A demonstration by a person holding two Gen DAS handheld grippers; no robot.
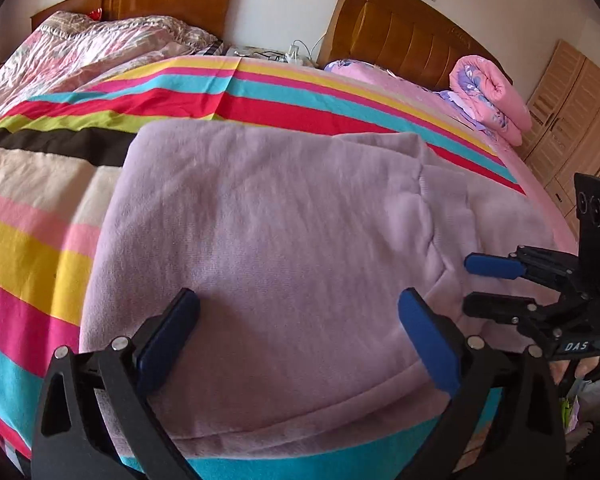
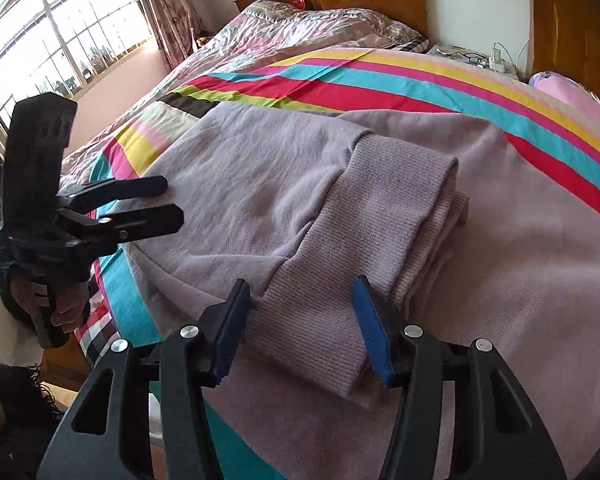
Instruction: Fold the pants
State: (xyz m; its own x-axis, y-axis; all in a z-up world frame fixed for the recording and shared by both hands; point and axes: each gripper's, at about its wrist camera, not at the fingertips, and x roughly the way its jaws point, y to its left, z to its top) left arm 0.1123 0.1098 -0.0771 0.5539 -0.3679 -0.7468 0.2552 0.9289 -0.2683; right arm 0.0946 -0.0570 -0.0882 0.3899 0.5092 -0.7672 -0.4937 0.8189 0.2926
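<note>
Right wrist view: lilac pants [image 2: 260,184] lie folded near the striped bed's [image 2: 420,80] front edge. The right hand-held gripper [image 2: 300,320] is spread astride the ribbed cuffs [image 2: 340,280]; the left hand-held gripper [image 2: 172,204] is spread, empty. Closing off-centre might catch one layer, dragging the fold apart.

Lilac pants [image 1: 268,216] fill the centre, ribbed at the cuff. The bedsheet [image 1: 260,92] beneath shows yellow, turquoise, red, pink and black stripes. Upper right, a pink floral quilt [image 1: 490,98].

pants [image 2: 284,184] lower edge cut off, bedside table [image 2: 480,60] clutter too small
</note>
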